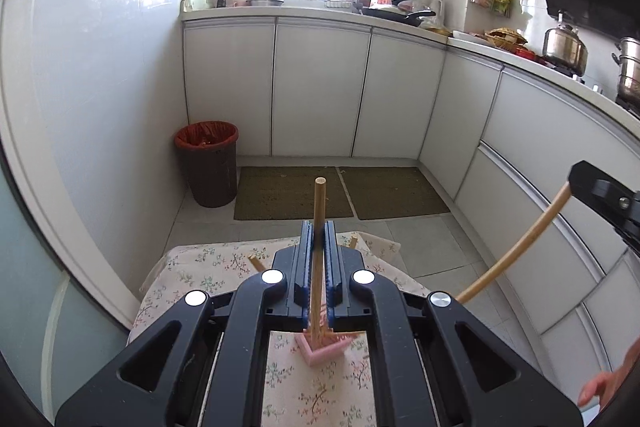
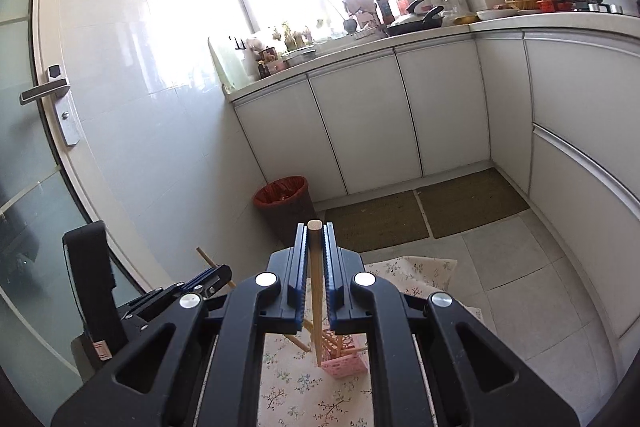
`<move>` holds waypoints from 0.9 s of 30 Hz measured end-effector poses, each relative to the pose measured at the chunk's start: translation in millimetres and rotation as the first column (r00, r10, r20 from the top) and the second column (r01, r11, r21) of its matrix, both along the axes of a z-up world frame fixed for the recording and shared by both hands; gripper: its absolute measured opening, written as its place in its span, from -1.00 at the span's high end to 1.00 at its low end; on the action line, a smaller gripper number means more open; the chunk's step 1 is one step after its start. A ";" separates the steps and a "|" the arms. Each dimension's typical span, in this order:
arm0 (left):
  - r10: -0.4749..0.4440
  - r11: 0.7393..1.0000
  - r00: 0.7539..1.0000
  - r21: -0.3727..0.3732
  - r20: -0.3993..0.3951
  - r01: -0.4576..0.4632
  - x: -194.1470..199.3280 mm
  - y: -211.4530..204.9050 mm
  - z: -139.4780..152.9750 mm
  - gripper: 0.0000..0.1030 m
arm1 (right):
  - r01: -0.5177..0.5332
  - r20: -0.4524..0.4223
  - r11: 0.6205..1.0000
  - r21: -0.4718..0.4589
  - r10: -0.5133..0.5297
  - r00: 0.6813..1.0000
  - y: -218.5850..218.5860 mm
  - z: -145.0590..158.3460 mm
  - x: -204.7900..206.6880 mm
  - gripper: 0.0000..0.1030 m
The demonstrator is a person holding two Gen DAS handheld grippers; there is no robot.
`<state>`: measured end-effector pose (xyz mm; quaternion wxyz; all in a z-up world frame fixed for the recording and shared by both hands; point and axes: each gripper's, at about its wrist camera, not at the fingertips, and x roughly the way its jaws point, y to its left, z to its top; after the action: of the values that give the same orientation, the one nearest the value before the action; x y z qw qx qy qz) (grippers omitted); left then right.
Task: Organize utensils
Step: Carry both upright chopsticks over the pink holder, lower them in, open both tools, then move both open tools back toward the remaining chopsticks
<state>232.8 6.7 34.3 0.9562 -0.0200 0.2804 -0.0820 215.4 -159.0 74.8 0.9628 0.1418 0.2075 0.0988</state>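
Note:
A pink perforated utensil holder (image 1: 323,347) stands on a small table with a floral cloth (image 1: 200,267); it also shows in the right wrist view (image 2: 345,361). My left gripper (image 1: 319,239) is shut on a wooden chopstick (image 1: 319,203) whose lower end reaches the holder. My right gripper (image 2: 315,239) is shut on another wooden chopstick (image 2: 315,279), its lower end at the holder. The right gripper (image 1: 600,187) and its chopstick (image 1: 516,247) show at the right of the left wrist view. The left gripper (image 2: 204,281) shows at the left of the right wrist view. More chopsticks (image 2: 296,341) lean in the holder.
A red-lined trash bin (image 1: 208,163) stands on the floor by the wall. Two brown mats (image 1: 340,193) lie before white cabinets (image 1: 320,87). The counter (image 1: 500,43) carries pans, a kettle and pots. A door with a handle (image 2: 44,93) is at the left.

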 end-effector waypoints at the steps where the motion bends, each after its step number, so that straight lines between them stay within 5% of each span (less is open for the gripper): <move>1: 0.004 1.000 1.000 -0.001 -0.015 -0.004 10.1 -3.1 -9.1 0.90 | 0.006 0.004 1.000 -0.007 -0.006 1.000 1.2 -2.8 4.7 0.85; 7: -0.006 1.000 0.980 -0.006 -0.197 0.004 38.8 0.1 -70.1 0.65 | 0.019 -0.025 1.000 -0.003 -0.019 1.000 5.4 -29.3 30.1 0.85; 14: 0.039 0.997 0.998 -0.071 -0.053 -0.043 0.4 48.3 -29.9 0.05 | 0.031 -0.042 0.999 -0.013 -0.031 0.999 17.0 -56.8 55.9 0.85; 18: 0.074 0.993 0.996 -0.089 -0.041 -0.078 -9.2 70.0 -26.8 0.05 | 0.016 -0.061 1.000 -0.015 -0.017 0.998 28.8 -79.9 70.5 0.84; 20: 0.097 0.992 0.993 -0.080 -0.061 -0.101 -8.4 74.4 -33.5 0.05 | 0.014 -0.081 0.999 -0.030 -0.017 0.997 38.7 -96.3 75.4 0.74; 22: 0.123 0.990 0.988 -0.057 -0.096 -0.128 -7.7 73.8 -42.0 0.05 | 0.017 -0.107 0.998 -0.066 -0.024 0.994 47.9 -109.1 76.5 0.28; 27: 0.163 0.987 0.985 0.014 -0.062 -0.163 -18.7 66.0 -41.7 0.04 | 0.086 -0.091 0.980 -0.179 -0.103 0.990 54.6 -102.1 57.4 0.02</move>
<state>214.0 72.7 -7.4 0.9505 -0.0414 0.3079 -0.0016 272.8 -104.4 -27.3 0.9635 0.0713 0.2564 0.0271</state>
